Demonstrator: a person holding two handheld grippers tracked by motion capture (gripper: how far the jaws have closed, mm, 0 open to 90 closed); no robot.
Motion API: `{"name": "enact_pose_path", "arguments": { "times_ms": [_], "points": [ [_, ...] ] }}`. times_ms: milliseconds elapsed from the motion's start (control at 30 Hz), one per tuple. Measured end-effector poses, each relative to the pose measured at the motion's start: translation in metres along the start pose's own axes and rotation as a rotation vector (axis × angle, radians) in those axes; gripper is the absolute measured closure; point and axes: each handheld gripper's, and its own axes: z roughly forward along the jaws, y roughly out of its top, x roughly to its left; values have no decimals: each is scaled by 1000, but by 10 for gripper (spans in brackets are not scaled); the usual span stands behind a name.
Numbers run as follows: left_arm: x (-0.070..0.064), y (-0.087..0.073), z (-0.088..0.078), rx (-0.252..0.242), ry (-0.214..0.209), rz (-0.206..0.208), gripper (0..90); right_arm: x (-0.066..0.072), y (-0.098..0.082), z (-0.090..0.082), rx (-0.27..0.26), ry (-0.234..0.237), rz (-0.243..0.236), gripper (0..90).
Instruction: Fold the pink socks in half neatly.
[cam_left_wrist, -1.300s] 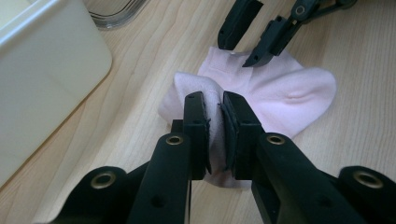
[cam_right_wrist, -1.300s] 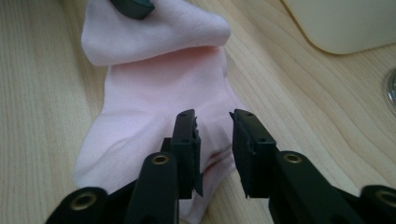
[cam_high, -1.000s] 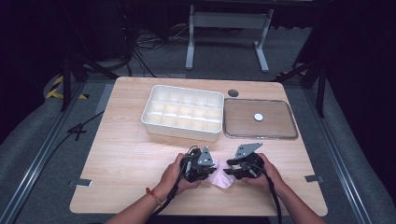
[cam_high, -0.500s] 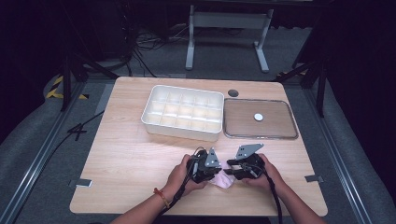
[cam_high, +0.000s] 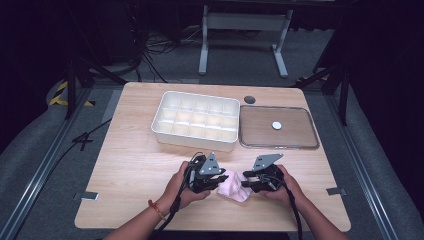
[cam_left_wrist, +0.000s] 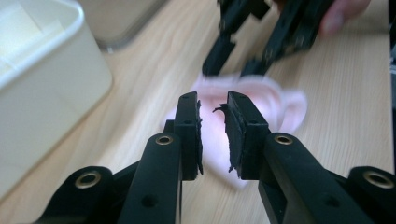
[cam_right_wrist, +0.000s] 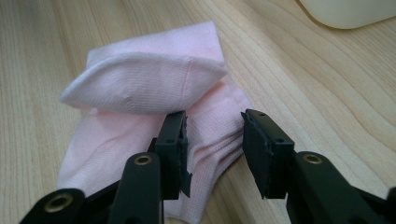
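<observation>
A pink sock (cam_high: 234, 190) lies folded over on the wooden table, between my two grippers. My left gripper (cam_high: 220, 181) is at its left edge. In the left gripper view its jaws (cam_left_wrist: 212, 105) have just opened to a narrow gap with nothing in it, and the sock (cam_left_wrist: 280, 100) lies beyond them. My right gripper (cam_high: 245, 183) is at the sock's right edge. In the right gripper view it (cam_right_wrist: 212, 122) stands open astride the sock's (cam_right_wrist: 149, 84) layered edge, with the left fingertip (cam_right_wrist: 173, 135) resting on the fabric and the other over bare wood.
A white compartment box (cam_high: 195, 140) stands behind the grippers, close to my left gripper in its own view (cam_left_wrist: 46, 84). To the box's right lies a clear shallow tray (cam_high: 278, 146) with a small white disc (cam_high: 276, 125) in it. The near table edge is just behind the person's hands.
My left gripper has shifted slightly back and up from the sock, and its jaws have parted a little. The right gripper and the sock have stayed put.
</observation>
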Motion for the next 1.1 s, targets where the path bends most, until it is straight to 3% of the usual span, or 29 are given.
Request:
{"name": "enact_pose_path", "arguments": {
  "times_ms": [100,167,267,400,433,567,633,700,833,967,1100],
  "points": [
    [0,-13,7,39,-12,7,768,0,0,0,0,0,-1,606],
    [-2,-25,16,33,-39,-6,760,0,0,0,2,-1,-3,604],
    [-6,-28,21,24,-45,-9,751,-1,0,0,-1,5,2,603],
    [-9,-28,23,20,-29,21,742,-1,2,-3,3,-10,11,566],
    [-9,-32,28,28,-33,5,739,-1,2,-6,-7,-18,9,568],
    [-8,-35,33,41,-33,12,734,-1,4,-18,-66,-29,15,597],
    [-8,-34,33,45,-33,16,729,1,8,-26,-118,-25,21,659],
    [-8,-35,34,46,-38,12,720,7,16,-31,-164,-6,8,733],
    [-8,-35,35,46,-36,7,720,17,24,-31,-182,2,-27,753],
    [-6,-36,35,42,-38,-4,709,32,33,-24,-158,10,-81,759],
    [-6,-37,35,38,-38,-10,703,35,32,-19,-127,4,-104,784]
  ]
}}
